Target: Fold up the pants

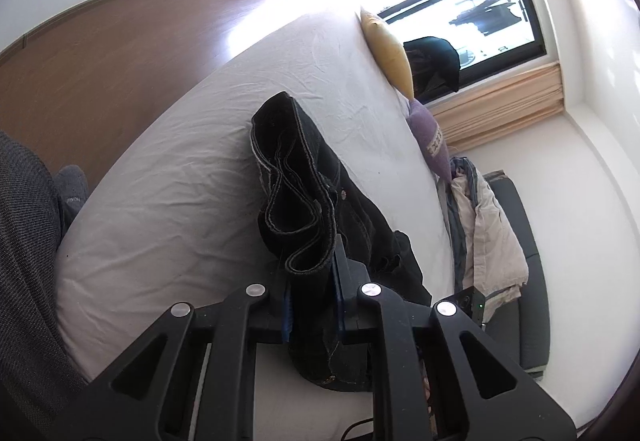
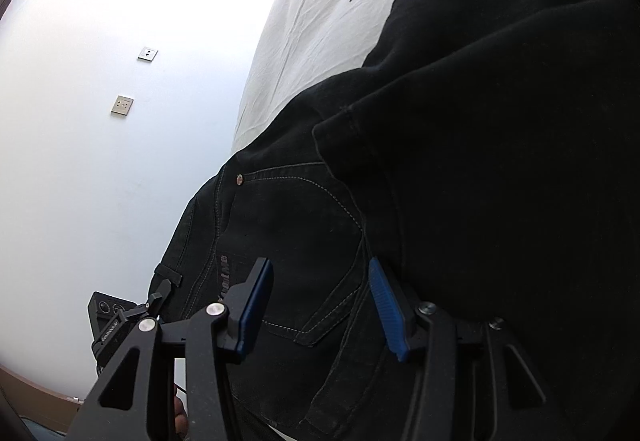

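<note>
Black jeans [image 1: 304, 177] lie bunched on a white bed sheet [image 1: 168, 177]. My left gripper [image 1: 314, 281] is shut on the jeans, with folded hem layers pinched between its blue pads and raised off the bed. In the right wrist view the jeans [image 2: 460, 161] fill most of the frame, with a back pocket and rivet showing. My right gripper [image 2: 322, 305] is open, its blue pads [image 2: 256, 305] spread wide just above the pocket area, holding nothing.
A yellow pillow [image 1: 390, 49] and a purple pillow [image 1: 430, 137] lie at the bed's far edge under a window. A beige and grey garment [image 1: 484, 225] hangs off the bed's right side. Wooden floor [image 1: 100, 57] lies left. A white wall with two sockets [image 2: 122, 105] faces the right gripper.
</note>
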Tool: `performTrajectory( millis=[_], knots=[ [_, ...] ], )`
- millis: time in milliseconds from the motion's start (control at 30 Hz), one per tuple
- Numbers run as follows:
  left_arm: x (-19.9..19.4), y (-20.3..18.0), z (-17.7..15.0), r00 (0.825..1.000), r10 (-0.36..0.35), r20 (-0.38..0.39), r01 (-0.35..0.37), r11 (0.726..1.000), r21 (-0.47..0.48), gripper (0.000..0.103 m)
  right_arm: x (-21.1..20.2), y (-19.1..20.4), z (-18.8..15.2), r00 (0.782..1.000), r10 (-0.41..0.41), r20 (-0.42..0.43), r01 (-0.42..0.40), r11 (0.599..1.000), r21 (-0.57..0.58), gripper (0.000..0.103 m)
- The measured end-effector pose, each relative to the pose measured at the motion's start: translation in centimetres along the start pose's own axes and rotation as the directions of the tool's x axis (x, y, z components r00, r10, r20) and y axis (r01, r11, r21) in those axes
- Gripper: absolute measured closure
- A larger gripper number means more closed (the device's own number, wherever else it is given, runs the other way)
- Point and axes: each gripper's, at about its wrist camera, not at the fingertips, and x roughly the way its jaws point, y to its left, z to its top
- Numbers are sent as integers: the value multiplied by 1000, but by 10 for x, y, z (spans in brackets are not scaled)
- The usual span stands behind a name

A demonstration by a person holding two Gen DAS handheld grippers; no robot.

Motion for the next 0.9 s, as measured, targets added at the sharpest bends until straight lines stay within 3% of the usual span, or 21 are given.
performTrajectory(
  millis=[133, 233, 367, 533, 567, 633, 733, 900],
  knots=[
    [-6, -39, -1, 1000, -2, 16, 1, 995, 100, 90, -15, 1, 2, 1000, 6, 12, -6, 999, 39, 45],
    [-8, -80, -7, 1000, -7, 22, 2, 974, 227, 90, -40, 10, 8, 998, 40, 49, -41, 999, 23, 40],
    [10, -147, -31, 1000, -16, -7, 17, 907, 421, 90, -74, 33, 19, 999, 50, 18, -49, 998, -48, 35],
    [60, -206, -97, 994, 29, -102, 44, 762, 646, 90, -116, 64, 29, 999, 34, 4, -33, 986, -165, 28],
    [67, -210, -108, 992, 38, -119, 51, 745, 665, 90, -124, 68, 29, 1000, 30, 3, -29, 983, -180, 28],
    [79, -218, -126, 986, 61, -153, 63, 715, 696, 90, -133, 75, 28, 1000, 25, -6, -25, 979, -201, 22],
    [87, -228, -144, 985, 76, -156, 64, 676, 734, 90, -128, 84, 18, 999, -26, -29, 18, 973, -230, 21],
    [94, -233, -154, 985, 94, -143, 49, 645, 763, 90, -115, 69, 23, 995, -88, -51, 77, 979, -188, 21]
  ],
)
